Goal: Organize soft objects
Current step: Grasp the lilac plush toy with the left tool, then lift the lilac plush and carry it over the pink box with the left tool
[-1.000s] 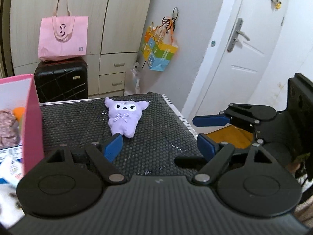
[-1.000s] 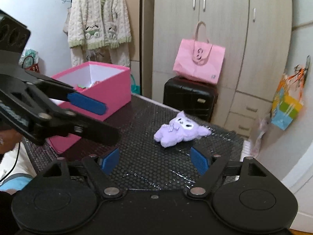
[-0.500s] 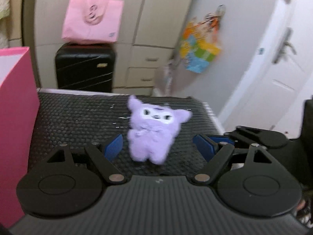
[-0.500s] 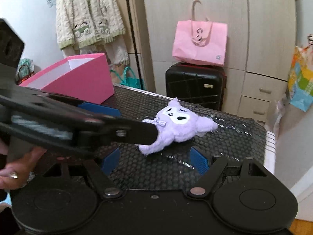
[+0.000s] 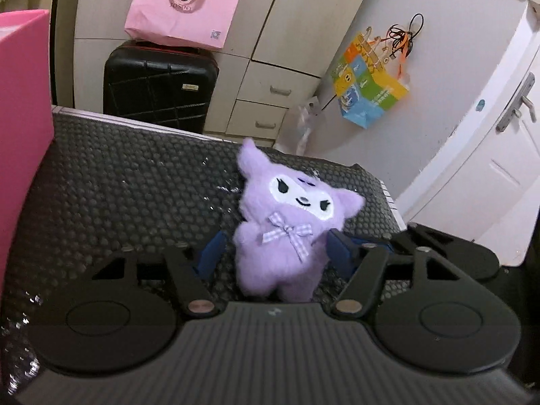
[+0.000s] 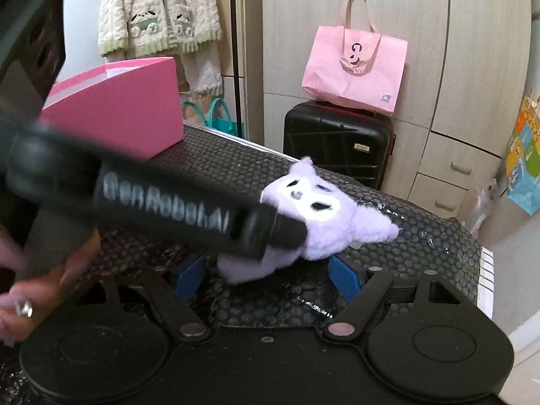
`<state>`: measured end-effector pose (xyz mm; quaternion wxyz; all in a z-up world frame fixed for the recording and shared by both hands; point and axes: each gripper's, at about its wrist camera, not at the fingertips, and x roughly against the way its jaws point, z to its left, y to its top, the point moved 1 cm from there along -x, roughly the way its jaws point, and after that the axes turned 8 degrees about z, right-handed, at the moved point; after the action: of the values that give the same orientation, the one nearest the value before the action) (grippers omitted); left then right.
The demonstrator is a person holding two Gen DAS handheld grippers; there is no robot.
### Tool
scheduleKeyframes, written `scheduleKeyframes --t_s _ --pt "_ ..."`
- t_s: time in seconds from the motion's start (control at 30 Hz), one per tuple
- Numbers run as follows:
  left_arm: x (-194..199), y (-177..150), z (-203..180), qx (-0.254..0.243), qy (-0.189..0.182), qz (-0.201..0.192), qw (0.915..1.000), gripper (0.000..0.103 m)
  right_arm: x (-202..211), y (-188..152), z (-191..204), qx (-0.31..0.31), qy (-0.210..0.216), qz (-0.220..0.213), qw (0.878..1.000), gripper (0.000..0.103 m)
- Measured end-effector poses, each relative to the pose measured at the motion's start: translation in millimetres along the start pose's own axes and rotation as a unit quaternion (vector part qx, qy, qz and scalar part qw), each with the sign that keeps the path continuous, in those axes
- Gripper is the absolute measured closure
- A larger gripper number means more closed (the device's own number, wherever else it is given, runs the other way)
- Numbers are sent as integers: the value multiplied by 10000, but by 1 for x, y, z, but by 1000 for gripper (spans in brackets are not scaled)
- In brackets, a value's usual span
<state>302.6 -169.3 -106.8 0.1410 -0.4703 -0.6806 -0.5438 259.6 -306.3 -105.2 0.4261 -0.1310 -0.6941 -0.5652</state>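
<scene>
**Closing on the purple plush toy**

While the left hand-held gripper (image 5: pixel 273 253) was closing, the purple plush toy (image 5: pixel 287 226) lay between its two blue pads, low on the body, under the checked bow. The pads (image 5: pixel 211 253) stood close at each side of the toy, but I could not tell if they already pressed the fur. To do this step well, I think the squeeze should take the thick middle of the body and not only the loose fur, because a soft toy gives way and can slip. The right hand-held gripper (image 6: pixel 270 276) stood wide apart just beside the toy's feet and held nothing. The toy rested on the dark tabletop (image 5: pixel 135 185), near its right edge. Farther left stood the pink box (image 6: pixel 128 114), probably the place for it.
</scene>
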Motion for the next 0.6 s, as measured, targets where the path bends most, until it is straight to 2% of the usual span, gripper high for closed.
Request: scheduleKeyframes --t_s 0.03,0.1,0.3,0.43,0.6 --pt "2 -1 -4 -112 18 -66 9999 48 0 0 -1 3 -2 -39 10000 20" --pt "5 -4 -11 -315 39 -109 9994 50 1 -1 -1 17 -19 -72 10000 20" --pt "7 -5 -10 -277 4 42 9996 58 6 -5 -4 -148 48 -126 9998 29" --pt "8 -7 -13 -332 -16 138 9994 64 8 -6 -1 -147 84 -146 9998 47" --pt "13 -10 -18 -384 32 173 9991 65 12 -8 3 -180 34 -130 9997 50"
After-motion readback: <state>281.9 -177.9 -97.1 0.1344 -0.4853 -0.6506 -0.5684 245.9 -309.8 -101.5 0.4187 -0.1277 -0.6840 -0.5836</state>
